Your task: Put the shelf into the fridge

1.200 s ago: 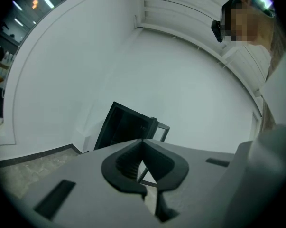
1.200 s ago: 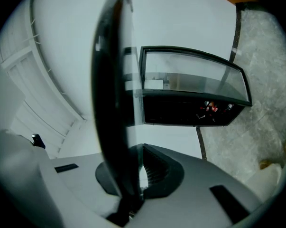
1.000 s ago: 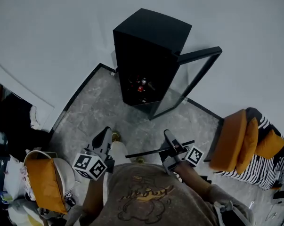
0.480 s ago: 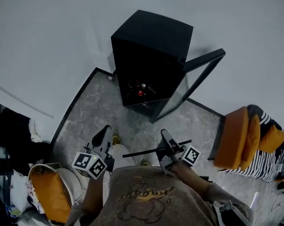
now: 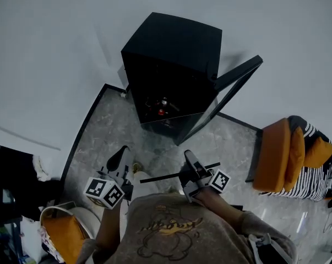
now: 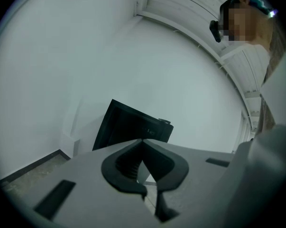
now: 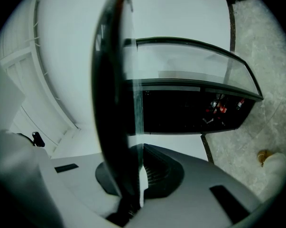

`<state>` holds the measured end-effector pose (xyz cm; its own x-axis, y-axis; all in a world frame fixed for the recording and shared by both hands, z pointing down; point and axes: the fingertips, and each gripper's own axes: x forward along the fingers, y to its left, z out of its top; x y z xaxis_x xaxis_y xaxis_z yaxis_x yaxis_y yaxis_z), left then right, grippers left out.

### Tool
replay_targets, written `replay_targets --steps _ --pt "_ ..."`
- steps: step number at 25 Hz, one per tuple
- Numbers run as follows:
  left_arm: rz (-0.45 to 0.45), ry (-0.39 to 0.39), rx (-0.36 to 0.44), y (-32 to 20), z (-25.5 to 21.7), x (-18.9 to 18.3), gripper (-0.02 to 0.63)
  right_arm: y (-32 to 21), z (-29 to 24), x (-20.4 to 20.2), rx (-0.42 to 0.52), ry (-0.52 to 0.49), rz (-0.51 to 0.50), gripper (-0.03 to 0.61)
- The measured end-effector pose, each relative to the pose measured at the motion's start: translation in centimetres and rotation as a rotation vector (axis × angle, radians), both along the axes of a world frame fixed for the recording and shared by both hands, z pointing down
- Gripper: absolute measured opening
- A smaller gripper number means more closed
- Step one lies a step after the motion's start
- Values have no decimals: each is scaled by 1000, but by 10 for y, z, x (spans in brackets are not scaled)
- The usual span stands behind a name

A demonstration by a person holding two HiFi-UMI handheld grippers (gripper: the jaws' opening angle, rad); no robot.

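Fridge [image 5: 171, 65] looms nearer than a second ago; I've closed in. Right gripper [image 5: 189, 159] pinches shelf [image 5: 160, 177] by its dark edge, carried at my chest, well short of fridge. Door [image 5: 226, 100] swung wide for entry. Left gripper [image 5: 123, 153] pressed together, empty, spare.

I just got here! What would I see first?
A big black fridge stands by the white wall, its glass door wide open. Nearer, the right claw is shut on a dark-edged glass shelf.
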<state>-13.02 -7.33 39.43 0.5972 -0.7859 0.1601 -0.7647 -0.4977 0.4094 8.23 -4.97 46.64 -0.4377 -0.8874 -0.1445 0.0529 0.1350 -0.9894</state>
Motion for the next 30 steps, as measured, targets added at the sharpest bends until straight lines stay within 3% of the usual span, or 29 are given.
replay_targets --steps 11,30 --pt "110 -12 -13 -61 -7 -4 3 -40 3 -23 -4 -25 78 26" --pt "358 -66 -31 -134 4 -22 5 -91 35 -69 6 -62 324 26"
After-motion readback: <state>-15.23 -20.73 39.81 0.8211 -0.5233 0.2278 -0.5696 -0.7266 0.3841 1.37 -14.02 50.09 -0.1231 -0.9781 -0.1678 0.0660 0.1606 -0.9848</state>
